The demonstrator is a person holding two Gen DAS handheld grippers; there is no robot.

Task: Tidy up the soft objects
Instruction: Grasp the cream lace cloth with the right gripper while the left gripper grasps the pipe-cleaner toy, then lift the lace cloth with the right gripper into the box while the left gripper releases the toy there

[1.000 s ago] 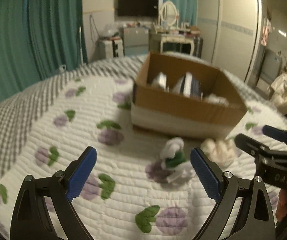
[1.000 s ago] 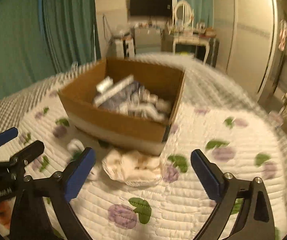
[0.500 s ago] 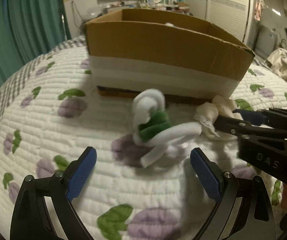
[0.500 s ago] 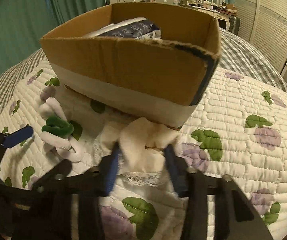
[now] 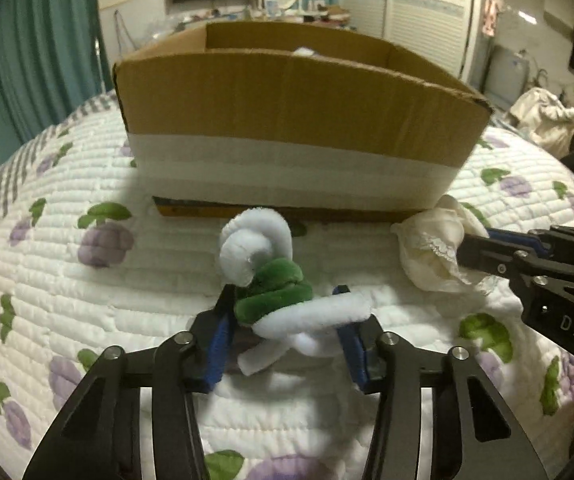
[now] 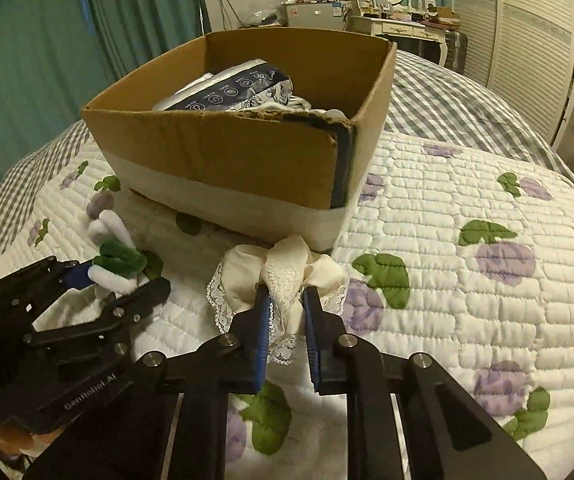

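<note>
Now left tongs [image 5: 285,300] pinching upright chenille twist [image 5: 275,280], right tongs [image 6: 285,300] pinching lace cloth [image 6: 287,276]

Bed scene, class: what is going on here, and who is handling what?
A person is tidying soft things on a quilted bed with a handheld gripper in each hand. The left gripper has its jaws closed around a green and white twisted fuzzy toy. The right gripper is clamped on a cream lace-trimmed cloth. Both things lie on the quilt, just in front of an open cardboard box that already holds other items.
</note>
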